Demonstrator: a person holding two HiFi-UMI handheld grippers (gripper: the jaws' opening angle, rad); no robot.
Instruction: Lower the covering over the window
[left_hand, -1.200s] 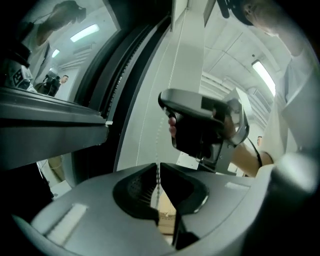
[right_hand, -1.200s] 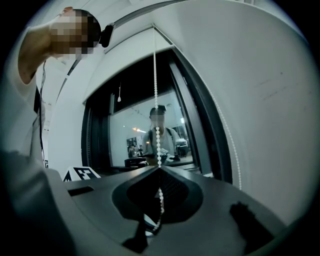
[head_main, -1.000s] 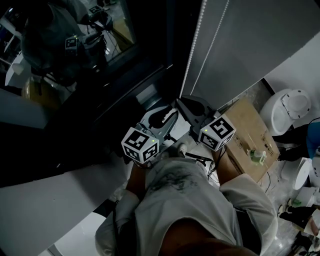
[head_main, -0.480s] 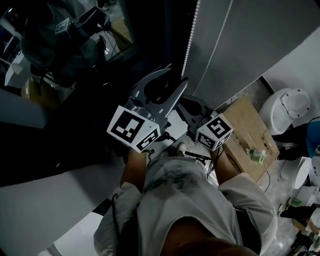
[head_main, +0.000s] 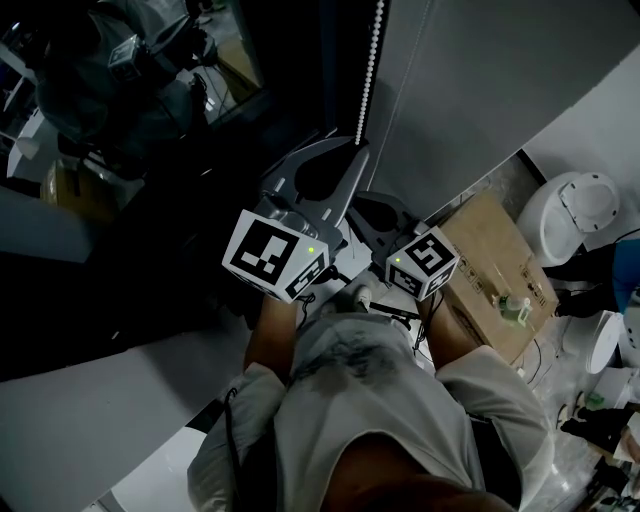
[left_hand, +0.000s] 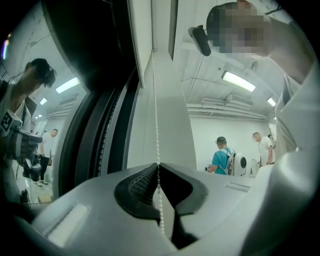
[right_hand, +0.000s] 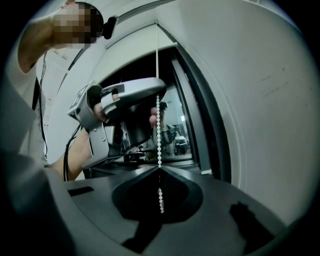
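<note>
A white bead chain hangs beside the grey roller blind at the dark window. My left gripper is raised above the right one. Its jaws have just been closing and now pinch the chain between their tips. Lower down, my right gripper is shut on the same chain, which passes through its closed tips. In the right gripper view the left gripper shows above, holding the chain.
A cardboard box with a small bottle on it stands at the right, and a white round appliance behind it. The window sill and frame lie right under the grippers. Several people stand far back in the room.
My left gripper has risen from beside the right gripper up along the chain, opened wide on the way, and then closed on the chain. The right gripper has stayed put.
</note>
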